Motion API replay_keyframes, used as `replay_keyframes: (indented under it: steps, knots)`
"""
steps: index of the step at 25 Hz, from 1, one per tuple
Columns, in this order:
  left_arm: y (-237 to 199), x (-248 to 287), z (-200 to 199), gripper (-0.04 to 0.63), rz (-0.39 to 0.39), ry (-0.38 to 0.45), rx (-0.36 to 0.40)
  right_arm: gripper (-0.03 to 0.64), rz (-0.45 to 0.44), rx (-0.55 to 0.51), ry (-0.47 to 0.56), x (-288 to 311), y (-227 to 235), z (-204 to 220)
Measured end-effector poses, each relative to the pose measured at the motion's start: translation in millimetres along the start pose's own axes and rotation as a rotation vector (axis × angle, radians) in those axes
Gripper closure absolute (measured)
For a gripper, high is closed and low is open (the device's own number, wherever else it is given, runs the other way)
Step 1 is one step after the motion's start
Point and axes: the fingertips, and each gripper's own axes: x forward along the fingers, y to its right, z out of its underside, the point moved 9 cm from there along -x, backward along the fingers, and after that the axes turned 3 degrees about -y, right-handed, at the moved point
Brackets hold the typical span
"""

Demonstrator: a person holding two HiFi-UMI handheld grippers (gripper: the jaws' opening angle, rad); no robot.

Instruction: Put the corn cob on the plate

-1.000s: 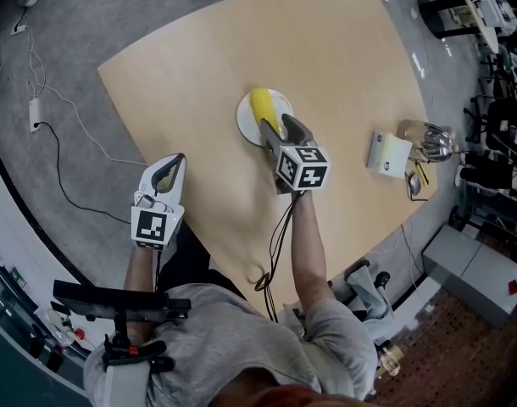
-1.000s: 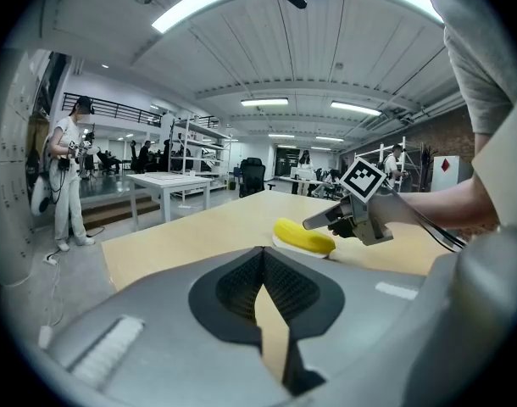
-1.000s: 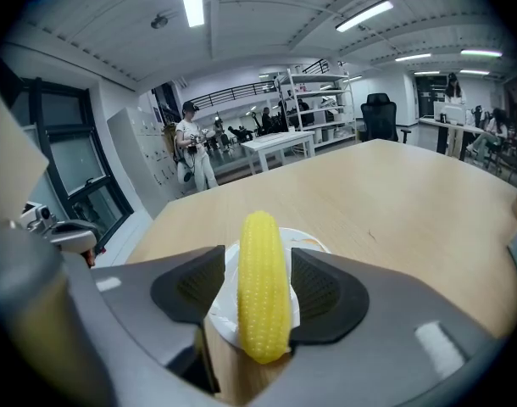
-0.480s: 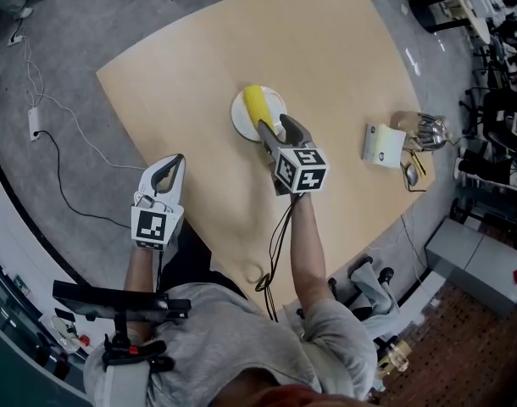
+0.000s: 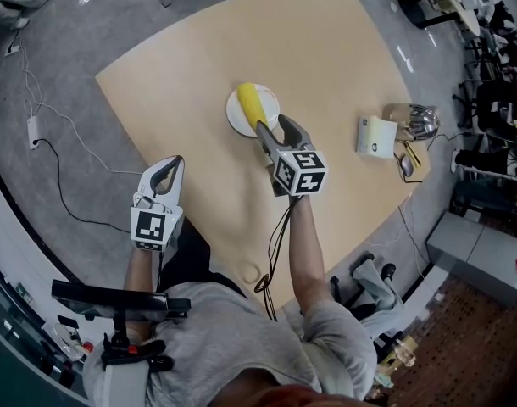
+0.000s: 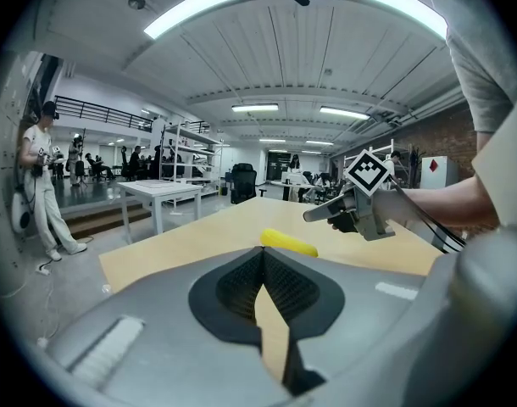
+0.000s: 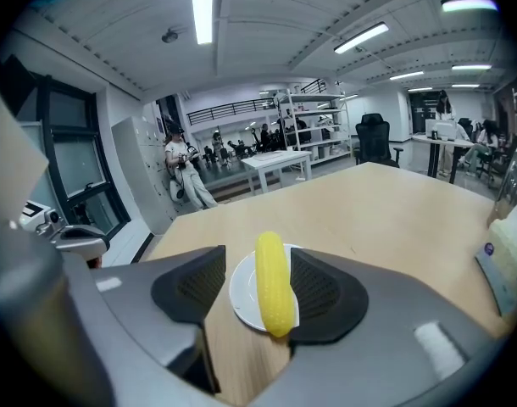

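While corn (image 5: 251,106) is lying on the plate (image 5: 269,104), pointing away, right gripper's (image 5: 277,128) spread fingers are flanking its near end.

Corn cob (image 5: 250,103) on plate (image 5: 235,118); right gripper (image 5: 276,131) just beside, left gripper (image 5: 166,171) apart.

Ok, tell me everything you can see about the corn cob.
The corn cob is plain yellow, with fine kernel rows and rounded ends, no husk. It lies flat on the white plate, its near end overhanging the rim between the open jaws of the right tool; whether they touch it is unclear.
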Motion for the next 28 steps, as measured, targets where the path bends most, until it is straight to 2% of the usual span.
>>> replay_keyframes:
  steps: [18, 23, 28]
  knots:
    - [23.7, -32.4, -20.5, 0.575, 0.047, 0.045, 0.074, 0.389, 0.065, -0.011, 0.098, -68.7, -21.5, 3.0]
    - [45.2, -59.4, -42.7, 0.575, 0.056, 0.066, 0.1, 0.396, 0.074, 0.0, 0.143, -108.2, -36.5, 2.4]
    - [44.7, -58.5, -40.7, 0.575, 0.067, 0.093, 0.123, 0.403, 0.091, 0.005, 0.169, -112.7, -40.3, 10.2]
